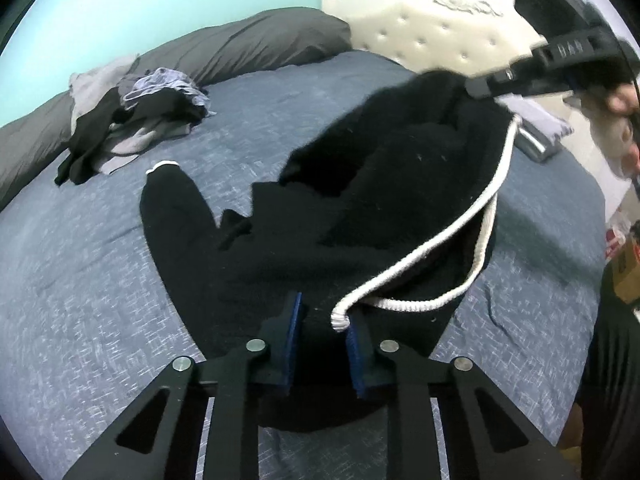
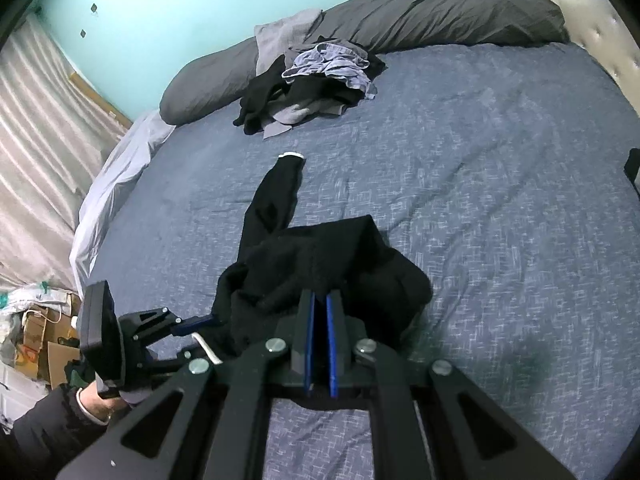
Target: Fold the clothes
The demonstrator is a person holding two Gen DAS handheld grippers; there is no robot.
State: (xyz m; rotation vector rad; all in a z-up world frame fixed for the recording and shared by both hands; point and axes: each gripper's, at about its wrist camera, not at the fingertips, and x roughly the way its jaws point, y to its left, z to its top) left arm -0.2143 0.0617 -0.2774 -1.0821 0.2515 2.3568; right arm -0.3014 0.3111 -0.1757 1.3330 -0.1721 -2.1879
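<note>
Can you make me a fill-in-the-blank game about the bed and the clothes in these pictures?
1. The black garment has a trim coloured ____.
2. The bed cover under it is coloured ____.
3. The pile of clothes lies next to a long grey ____.
4. The right gripper has its jaws ____ on the black garment.

Missing words: white; blue; pillow; shut

- Grey pillow [image 2: 420, 8] along the turquoise wall [image 2: 160, 4]
- Cream tufted headboard [image 1: 432, 28]
- Striped curtain [image 2: 36, 128]
- Cardboard boxes [image 2: 44, 344] beside the bed
</note>
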